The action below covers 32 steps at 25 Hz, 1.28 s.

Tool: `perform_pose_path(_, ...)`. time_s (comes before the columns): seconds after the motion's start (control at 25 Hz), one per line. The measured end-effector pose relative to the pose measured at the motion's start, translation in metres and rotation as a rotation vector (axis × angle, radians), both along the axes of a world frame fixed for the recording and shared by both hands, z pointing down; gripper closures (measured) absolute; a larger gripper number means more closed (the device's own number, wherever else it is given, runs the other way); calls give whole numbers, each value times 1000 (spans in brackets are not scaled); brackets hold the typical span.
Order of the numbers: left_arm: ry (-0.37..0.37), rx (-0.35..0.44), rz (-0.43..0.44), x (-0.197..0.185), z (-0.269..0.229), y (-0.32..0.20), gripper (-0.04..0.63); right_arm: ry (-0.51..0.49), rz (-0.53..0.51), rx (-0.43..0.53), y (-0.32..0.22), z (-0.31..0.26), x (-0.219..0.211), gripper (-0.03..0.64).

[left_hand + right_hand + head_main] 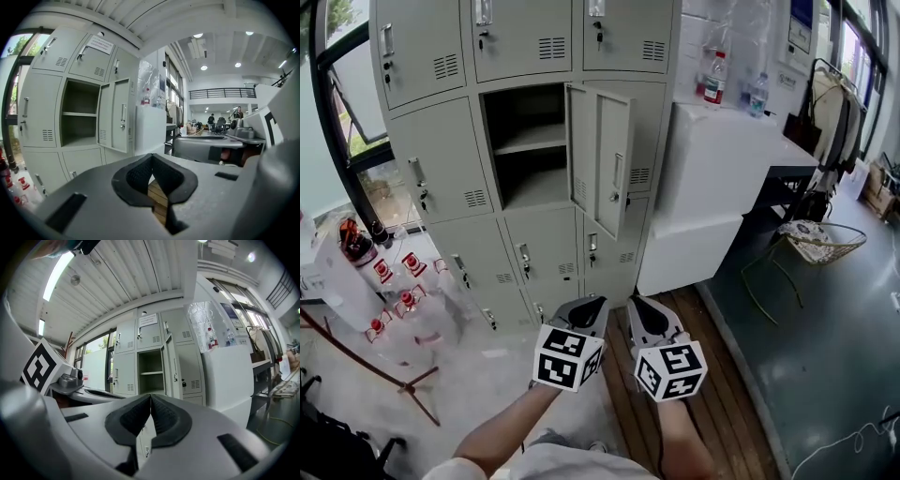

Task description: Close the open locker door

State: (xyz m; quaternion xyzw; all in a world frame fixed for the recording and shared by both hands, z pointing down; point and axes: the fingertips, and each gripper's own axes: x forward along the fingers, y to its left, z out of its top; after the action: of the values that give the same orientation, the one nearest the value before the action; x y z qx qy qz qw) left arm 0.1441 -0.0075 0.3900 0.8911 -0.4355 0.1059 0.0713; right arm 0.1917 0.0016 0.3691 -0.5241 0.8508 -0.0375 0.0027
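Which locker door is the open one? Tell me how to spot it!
Find the big grey wall of lockers left of the white cabinet. In the second row from the top, the middle compartment shows a shelf inside. Its door swings out on the right, while all the other doors are shut flat.

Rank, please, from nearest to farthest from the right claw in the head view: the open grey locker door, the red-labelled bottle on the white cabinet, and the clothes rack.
1. Open grey metal locker door, ahead of the right claw.
2. Red-labelled clear plastic bottle, upper right on the white cabinet.
3. Dark clothes rack, far right beyond that cabinet.
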Motion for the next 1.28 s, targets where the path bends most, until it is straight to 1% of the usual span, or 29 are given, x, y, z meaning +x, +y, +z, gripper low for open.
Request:
perform_pose_path(0.28, 31, 0, -18, -18, 0, -47, 589, 12, -4, 5, -44, -1, -10, 612)
perform_pose_path(0.56, 50, 9, 6, -28, -5, -103, 589, 16, 36, -1, -103, -3, -12, 612)
perform_pose_path(0.88, 72, 16, 57, -48, -15, -155, 589, -1, 99, 20, -158, -22, -14, 612)
perform_pose_path(1.04, 85, 19, 83, -61, -19, -175, 589, 18, 139, 28, -181, -29, -19, 612)
perform_pose_path(1.28, 91, 29, 131, -63, -24, -199, 589, 18, 173, 59, -204, -43, -22, 611)
